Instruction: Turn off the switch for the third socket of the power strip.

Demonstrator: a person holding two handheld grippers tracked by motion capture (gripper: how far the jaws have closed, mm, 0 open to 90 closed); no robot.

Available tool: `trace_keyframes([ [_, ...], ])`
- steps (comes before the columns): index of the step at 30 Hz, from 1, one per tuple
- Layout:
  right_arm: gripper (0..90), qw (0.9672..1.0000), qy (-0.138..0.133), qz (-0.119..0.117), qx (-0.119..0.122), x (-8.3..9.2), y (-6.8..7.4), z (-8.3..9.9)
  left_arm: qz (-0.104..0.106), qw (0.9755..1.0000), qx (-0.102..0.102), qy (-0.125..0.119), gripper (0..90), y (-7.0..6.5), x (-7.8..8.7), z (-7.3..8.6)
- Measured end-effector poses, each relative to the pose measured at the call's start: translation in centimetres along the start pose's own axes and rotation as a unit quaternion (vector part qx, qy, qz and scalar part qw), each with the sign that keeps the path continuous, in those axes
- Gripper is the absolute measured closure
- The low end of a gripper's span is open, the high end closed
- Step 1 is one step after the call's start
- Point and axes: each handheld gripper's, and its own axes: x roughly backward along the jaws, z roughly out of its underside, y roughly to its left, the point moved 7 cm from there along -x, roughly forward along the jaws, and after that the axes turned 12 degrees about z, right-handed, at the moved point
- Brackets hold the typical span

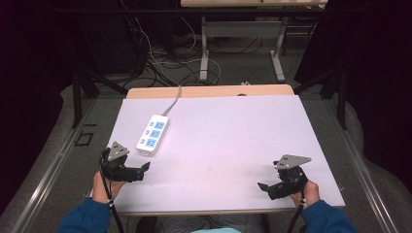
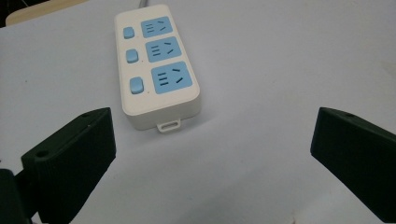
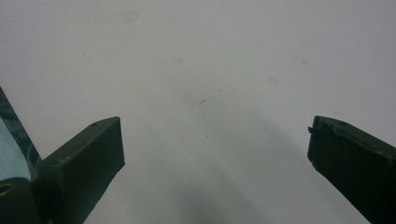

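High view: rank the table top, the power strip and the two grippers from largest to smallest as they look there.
1. Table top, far the largest.
2. Left gripper and right gripper: alike in size, so no order between them.
3. Power strip: looks close to a gripper, perhaps smaller, but it lies farther from the camera, so this place is unsure.

A power strip [image 1: 152,134] lies on the table's [image 1: 233,136] left half, its cord [image 1: 174,101] running off the far edge.

White power strip [image 1: 153,134] with blue sockets on the pale table [image 1: 233,136], its cord [image 1: 174,101] off the far edge
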Motion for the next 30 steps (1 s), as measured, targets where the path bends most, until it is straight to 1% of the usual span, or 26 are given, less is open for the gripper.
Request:
trace_keyframes([
  [1,3.1,1.0000,0.005,-0.002,0.001,0.1,0.0,0.0,0.004,1.0000,0.003,0.000,0.4,-0.2,0.1,0.1],
  [2,3.1,1.0000,0.004,-0.002,0.000,0.1,0.0,0.0,0.003,1.0000,-0.001,0.003,0.4,-0.2,0.2,0.2],
  [3,3.1,1.0000,0.000,-0.001,-0.001,0.0,0.0,0.0,0.004,1.0000,0.001,-0.001,0.4,-0.2,0.2,0.3],
  [8,3.1,1.0000,0.001,0.000,0.000,0.0,0.0,0.0,0.007,1.0000,0.000,-0.003,0.3,-0.4,0.5,0.7],
  [11,3.1,1.0000,0.001,0.000,0.000,0.0,0.0,0.0,0.006,0.9999,-0.007,-0.004,0.3,-0.5,0.7,0.9],
  [13,3.1,1.0000,0.001,0.000,0.000,0.0,0.0,0.0,0.008,0.9999,-0.008,-0.006,0.3,-0.7,0.7,1.1],
  [14,3.1,1.0000,0.001,0.000,0.000,0.0,0.0,0.0,0.010,0.9999,-0.013,0.001,0.3,-0.7,0.8,1.2],
  [15,3.1,1.0000,0.001,0.000,0.000,0.0,0.0,0.0,0.009,0.9999,-0.010,-0.005,0.3,-0.8,0.8,1.2],
  [17,3.2,1.0000,0.000,0.000,0.003,0.0,0.0,0.0,0.008,0.9999,-0.013,-0.007,0.3,-0.8,0.9,1.3],
  [18,3.1,1.0000,0.002,0.000,0.000,0.0,0.0,0.0,0.011,0.9998,-0.013,-0.006,0.3,-0.9,0.9,1.4],
  [19,3.2,1.0000,0.002,0.000,0.000,0.0,0.0,0.0,0.008,0.9998,-0.015,-0.010,0.3,-0.9,0.9,1.4],
  [21,3.1,1.0000,0.001,0.000,0.000,0.0,0.0,0.0,0.012,0.9997,-0.018,-0.007,0.3,-1.1,1.0,1.6],
  [22,3.2,1.0000,0.001,0.000,0.000,0.0,0.0,0.0,0.010,0.9997,-0.018,-0.011,0.3,-1.1,0.9,1.6],
  [23,3.1,1.0000,0.001,0.000,0.000,0.0,0.0,0.0,0.011,0.9997,-0.021,-0.009,0.3,-1.1,1.0,1.7],
  [24,3.2,1.0000,0.001,0.000,0.000,0.0,0.0,0.0,0.011,0.9996,-0.021,-0.014,0.3,-1.2,1.0,1.7],
  [25,3.2,1.0000,0.002,0.000,0.000,0.0,0.1,0.0,0.013,0.9996,-0.021,-0.013,0.3,-1.3,1.0,1.8],
  [26,3.2,1.0000,-0.001,0.000,0.005,0.0,0.0,0.0,0.011,0.9995,-0.023,-0.017,0.3,-1.3,1.0,1.8],
  [27,3.2,1.0000,-0.001,0.000,0.005,0.0,0.0,0.0,0.012,0.9995,-0.025,-0.014,0.3,-1.3,1.1,1.9],
  [29,3.1,1.0000,0.001,0.001,0.003,0.0,0.0,0.0,0.013,0.9995,-0.023,-0.018,0.3,-1.4,1.2,2.0],
  [30,3.2,1.0000,0.002,0.002,0.000,0.0,0.0,0.0,0.015,0.9995,-0.023,-0.014,0.3,-1.5,1.3,2.1],
])
